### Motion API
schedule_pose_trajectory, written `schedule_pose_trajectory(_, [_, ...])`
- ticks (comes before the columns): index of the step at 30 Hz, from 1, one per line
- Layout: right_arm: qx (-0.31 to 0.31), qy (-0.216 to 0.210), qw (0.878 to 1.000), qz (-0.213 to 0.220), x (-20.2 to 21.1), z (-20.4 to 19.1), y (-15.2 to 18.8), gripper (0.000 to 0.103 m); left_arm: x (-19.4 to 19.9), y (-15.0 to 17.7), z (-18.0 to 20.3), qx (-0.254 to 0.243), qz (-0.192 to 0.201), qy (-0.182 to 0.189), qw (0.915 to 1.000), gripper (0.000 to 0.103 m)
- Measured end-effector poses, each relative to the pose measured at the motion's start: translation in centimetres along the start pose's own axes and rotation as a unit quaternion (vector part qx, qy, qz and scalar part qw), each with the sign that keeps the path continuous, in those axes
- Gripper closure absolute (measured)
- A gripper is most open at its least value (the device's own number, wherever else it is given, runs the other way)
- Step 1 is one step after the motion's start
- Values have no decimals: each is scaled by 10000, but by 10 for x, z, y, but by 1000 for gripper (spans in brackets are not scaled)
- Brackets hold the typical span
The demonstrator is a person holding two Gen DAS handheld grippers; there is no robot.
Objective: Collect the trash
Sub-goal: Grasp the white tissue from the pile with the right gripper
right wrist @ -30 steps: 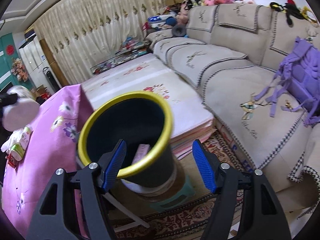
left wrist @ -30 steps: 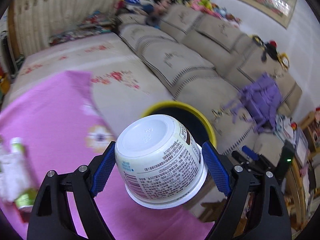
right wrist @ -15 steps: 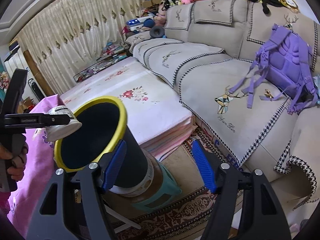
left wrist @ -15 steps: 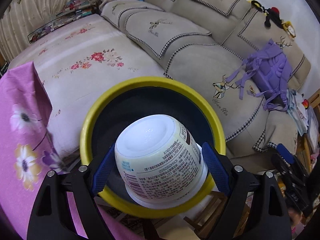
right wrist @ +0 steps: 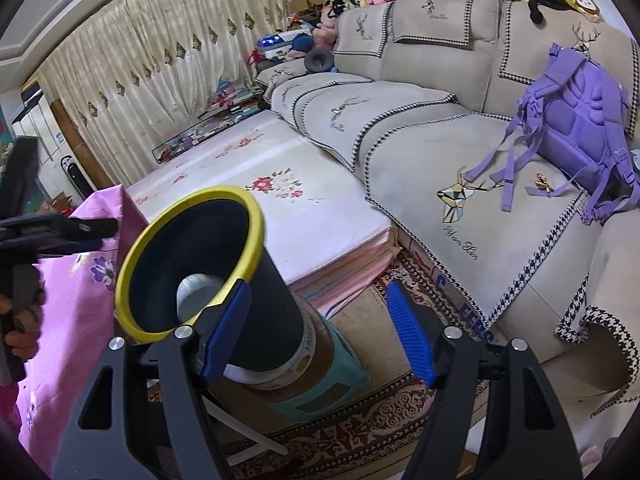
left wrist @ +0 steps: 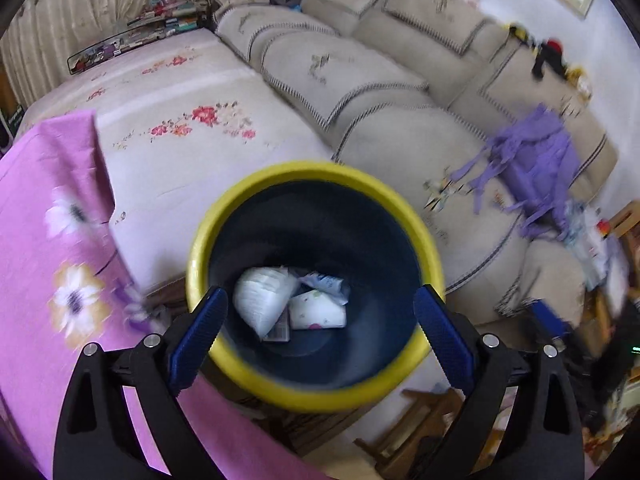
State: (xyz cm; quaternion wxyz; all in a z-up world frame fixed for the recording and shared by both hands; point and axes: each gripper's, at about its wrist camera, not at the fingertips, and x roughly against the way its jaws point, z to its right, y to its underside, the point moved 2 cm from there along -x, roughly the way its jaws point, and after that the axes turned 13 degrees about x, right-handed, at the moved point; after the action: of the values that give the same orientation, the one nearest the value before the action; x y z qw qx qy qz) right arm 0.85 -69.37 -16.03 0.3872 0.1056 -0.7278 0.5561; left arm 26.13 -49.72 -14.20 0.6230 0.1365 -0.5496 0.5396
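A cluttered living room fills both views: a beige sectional sofa (right wrist: 440, 128) runs across the upper right of the frame, a floral-covered daybed (right wrist: 256, 184) sits mid-frame, and cream curtains (right wrist: 132, 80) hang at the upper left. A pink flowered tablecloth (left wrist: 52, 248) takes the lower left of the left wrist view. A purple backpack (right wrist: 576, 120) lies on the sofa at the right edge.

The yellow-rimmed dark trash bin (left wrist: 316, 288) stands on a small stool (right wrist: 320, 384) in the lower centre, just beside the tablecloth. In the bin lie a white yogurt cup (left wrist: 260, 300) on its side, touching a small white wrapper (left wrist: 316, 312) and a blue-and-white packet (left wrist: 326, 283).

The left gripper (left wrist: 320, 328) hovers above the bin mouth, fingers spread wide with nothing between them. The right gripper (right wrist: 320, 332) sits to the bin's right, fingers likewise apart and empty, its left finger overlapping the bin's wall in the picture; whether it touches, I cannot tell.

Judging from this, the drop looks done and the next piece of trash needs fetching. To do that well, lift the left gripper straight up clear of the rim before swinging toward the tablecloth, so the bin is not knocked off its narrow perch, and keep the fingers wide for the next pickup.
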Motion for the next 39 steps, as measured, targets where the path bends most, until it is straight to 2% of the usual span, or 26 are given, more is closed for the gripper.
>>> schedule_pose_trajectory(3, [105, -50, 9999, 23, 3, -12, -2, 35, 50, 15, -16, 81, 371, 125, 9992, 8])
schedule_pose_trajectory(6, [216, -124, 9997, -2, 1, -24, -4, 35, 106, 39, -47, 253, 889, 58, 9957, 5])
schedule_pose_trajectory(8, [296, -211, 9993, -38, 0, -36, -5, 35, 147, 62, -77, 428, 1369, -162, 9895, 5])
schedule_pose_trajectory(11, [514, -447, 9977, -42, -1, -65, -9, 35, 195, 99, -120, 586, 1917, -694, 9772, 5])
schedule_pose_trajectory(15, [994, -961, 9904, 33, 2, -126, -19, 35, 241, 149, -182, 1038, 2248, -1035, 9633, 5])
schedule_pose_trajectory(17, [1200, -1220, 9852, 61, 4, -157, -23, 35, 262, 176, -222, 1427, 2438, -1270, 9508, 5])
schedule_pose_trajectory(19, [1430, -1548, 9775, 96, 7, -195, -27, 35, 274, 201, -256, 1736, 2608, -1556, 9368, 5])
schedule_pose_trajectory(23, [1916, -2142, 9577, 120, 13, -272, -31, 35, 286, 231, -299, 2022, 2755, -2055, 9170, 5])
schedule_pose_trajectory(27, [2326, -2654, 9356, 76, 16, -347, -33, 35, 291, 247, -325, 2004, 2966, -2396, 9025, 5])
schedule_pose_trajectory(33, [3054, -2940, 9054, 226, 24, -443, -40, 35, 282, 252, -328, 1835, 3099, -2608, 8957, 5])
schedule_pose_trajectory(36, [3441, -2947, 8911, 258, 19, -482, -48, 35, 285, 252, -331, 1904, 3160, -2481, 8957, 5])
schedule_pose_trajectory(39, [3693, -2813, 8856, 157, 3, -511, -53, 35, 288, 252, -337, 2048, 3195, -2420, 8930, 5])
